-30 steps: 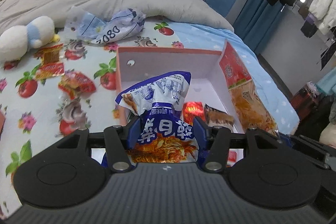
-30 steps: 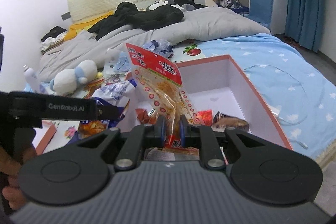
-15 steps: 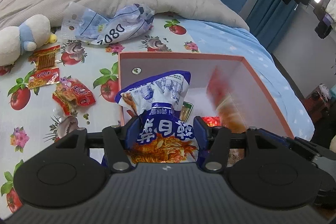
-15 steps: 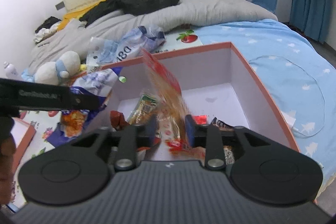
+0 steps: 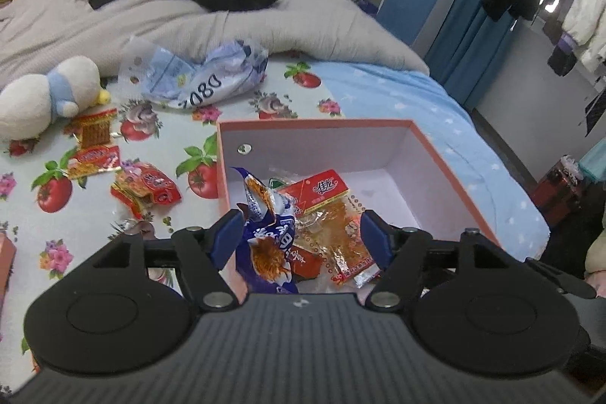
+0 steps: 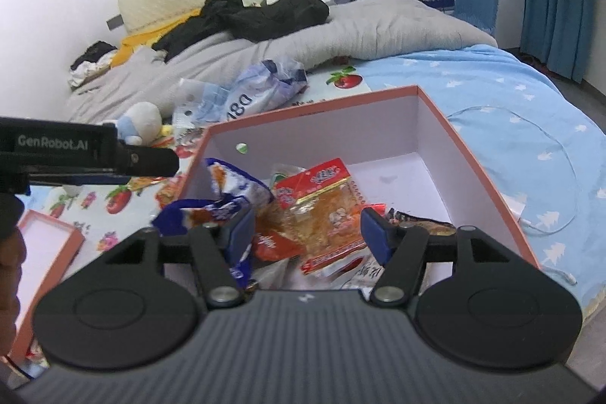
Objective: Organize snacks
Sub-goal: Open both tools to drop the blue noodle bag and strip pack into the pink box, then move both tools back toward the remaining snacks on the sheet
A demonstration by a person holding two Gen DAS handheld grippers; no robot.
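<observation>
Bedroom, bed with fruit-print sheet (image 5: 94,214) carrying everything. Left gripper (image 5: 299,233) jaws opening, wide, over the box; blue snack bag (image 5: 265,237) sits between them, pads look clear of it, though the blur makes contact hard to rule out. Right gripper (image 6: 306,230) jaws also opening, wide, red-topped clear snack pack (image 6: 322,211) below them, not pinched. Both packs lie inside the orange-rimmed white box (image 5: 454,177). Loose red snack packets (image 5: 146,186) on the sheet left of the box. Plush toy (image 5: 45,93) and crumpled plastic bag (image 5: 200,82) further back.
</observation>
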